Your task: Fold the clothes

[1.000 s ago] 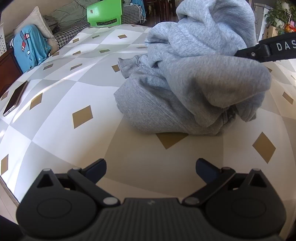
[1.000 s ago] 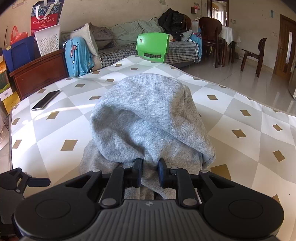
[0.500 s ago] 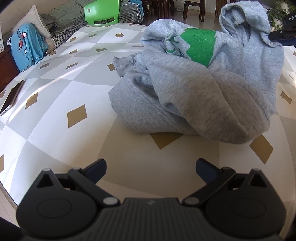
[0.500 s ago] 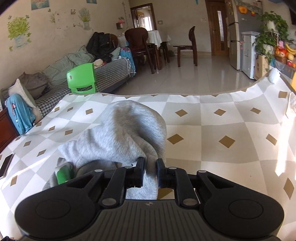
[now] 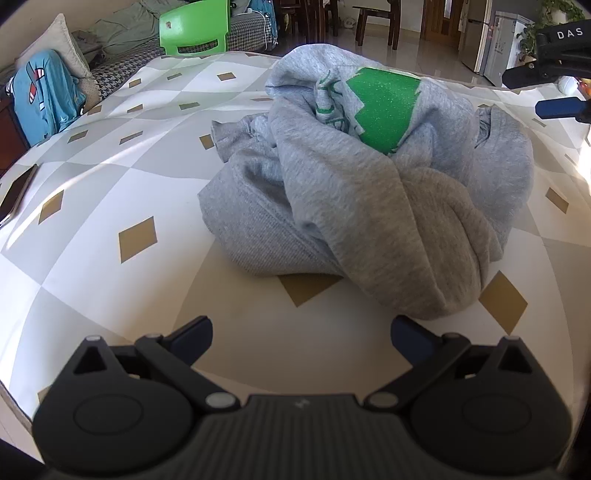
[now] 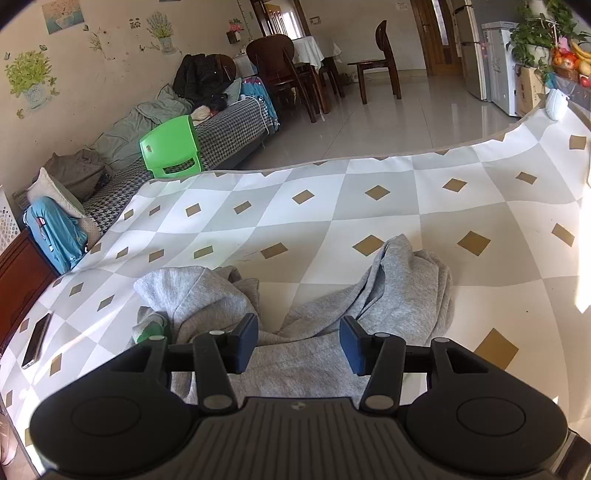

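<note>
Sweatshirt: grey, crumpled in a heap on the tabletop, green print facing up at its far side.
Left tool: near edge, jaws wide apart, nothing between them.
Right tool: far right, opening, clear of the cloth.
Phone: far left edge.
Green chair: beyond the far edge.

A grey sweatshirt lies crumpled in a loose heap on the diamond-patterned table, a glittery green print showing at its twelve o'clock side, ribbed hem toward seven o'clock.
</note>
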{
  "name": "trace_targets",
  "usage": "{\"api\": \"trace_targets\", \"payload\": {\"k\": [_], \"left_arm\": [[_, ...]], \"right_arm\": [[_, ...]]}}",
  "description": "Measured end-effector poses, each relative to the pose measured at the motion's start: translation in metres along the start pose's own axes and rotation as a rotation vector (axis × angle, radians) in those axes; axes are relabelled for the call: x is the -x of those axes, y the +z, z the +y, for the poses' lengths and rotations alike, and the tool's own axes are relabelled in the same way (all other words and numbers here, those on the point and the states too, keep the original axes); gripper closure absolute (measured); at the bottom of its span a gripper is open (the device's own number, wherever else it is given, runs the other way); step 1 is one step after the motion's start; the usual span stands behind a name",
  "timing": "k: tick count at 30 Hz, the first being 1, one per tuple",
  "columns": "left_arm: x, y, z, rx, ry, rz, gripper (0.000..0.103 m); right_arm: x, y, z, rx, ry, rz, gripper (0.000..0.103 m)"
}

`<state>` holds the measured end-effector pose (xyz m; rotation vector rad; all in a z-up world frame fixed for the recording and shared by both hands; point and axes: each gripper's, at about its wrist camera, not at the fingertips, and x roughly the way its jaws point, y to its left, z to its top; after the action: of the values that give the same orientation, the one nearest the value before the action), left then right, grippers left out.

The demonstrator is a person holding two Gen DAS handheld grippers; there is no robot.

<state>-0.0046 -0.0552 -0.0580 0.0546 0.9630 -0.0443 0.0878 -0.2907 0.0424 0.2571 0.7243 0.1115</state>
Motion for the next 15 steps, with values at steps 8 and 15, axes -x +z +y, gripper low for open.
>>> {"api": "trace_targets", "payload": {"k": [8,15], "left_arm": [[0.006,0.005,0.002,0.021,-0.002,-0.024,0.0],[0.006,0.008,0.012,0.069,0.016,-0.021,0.0]], "right_arm": [[-0.012,-0.016,0.019,0.018,0.157,0.103,0.05],[-0.006,-0.032,0.059,0.192,0.302,0.123,0.05]]}}
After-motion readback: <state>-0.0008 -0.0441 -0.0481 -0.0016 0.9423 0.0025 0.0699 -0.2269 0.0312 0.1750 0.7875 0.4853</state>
